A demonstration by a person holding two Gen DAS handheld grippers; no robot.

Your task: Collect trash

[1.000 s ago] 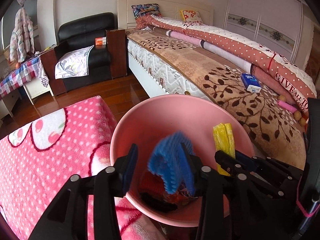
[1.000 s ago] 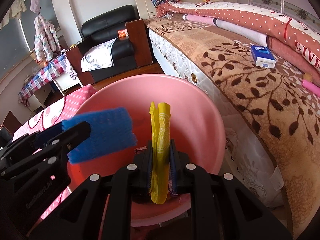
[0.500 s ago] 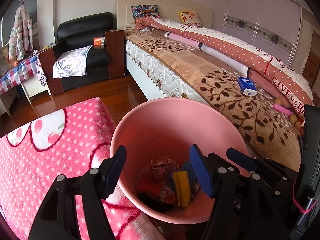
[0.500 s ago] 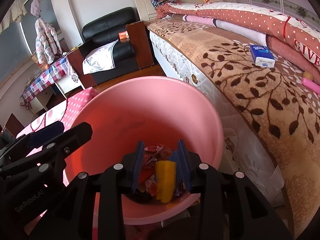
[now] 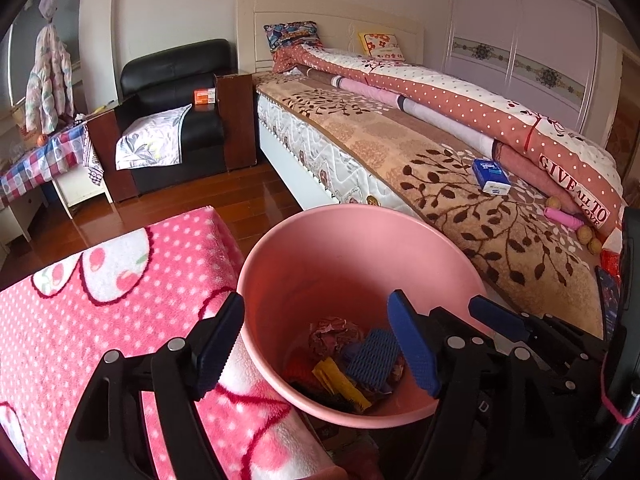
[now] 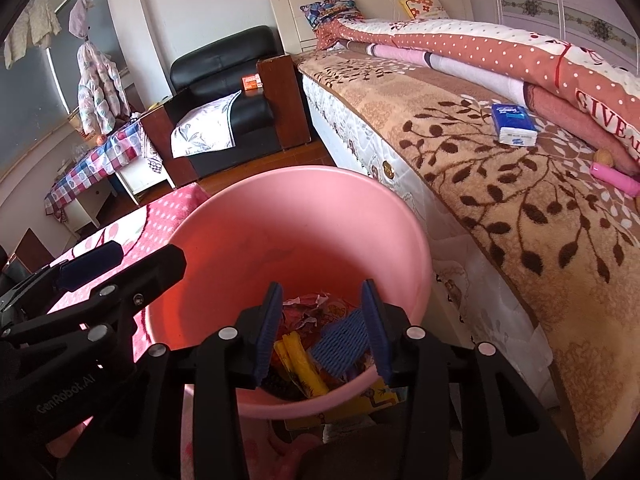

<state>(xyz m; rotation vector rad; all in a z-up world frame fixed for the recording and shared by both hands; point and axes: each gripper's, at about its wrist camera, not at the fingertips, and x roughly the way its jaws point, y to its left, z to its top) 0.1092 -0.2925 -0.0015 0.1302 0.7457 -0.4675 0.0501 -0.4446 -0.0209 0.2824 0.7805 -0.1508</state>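
Observation:
A pink bin [image 5: 352, 240] [image 6: 304, 208] stands between a pink dotted blanket and the bed. In its bottom lie a blue foam net [image 5: 374, 358] [image 6: 344, 340], a yellow wrapper [image 5: 340, 384] [image 6: 300, 364] and crumpled red wrappers [image 5: 332, 330]. My left gripper [image 5: 316, 344] is open and empty over the bin's near rim. My right gripper [image 6: 323, 330] is open and empty above the bin; it also shows in the left wrist view [image 5: 496, 320].
A pink dotted blanket [image 5: 100, 304] lies left of the bin. The bed [image 5: 460, 184] on the right holds a blue tissue pack [image 5: 490, 176] [image 6: 514, 124], a pink tube [image 5: 562, 218] and walnuts [image 5: 588, 236]. A black armchair [image 5: 176, 112] stands behind on the wooden floor.
Both grippers opened. The blue foam net dropped from the left gripper and the yellow wrapper from the right gripper into the bin, where they now lie.

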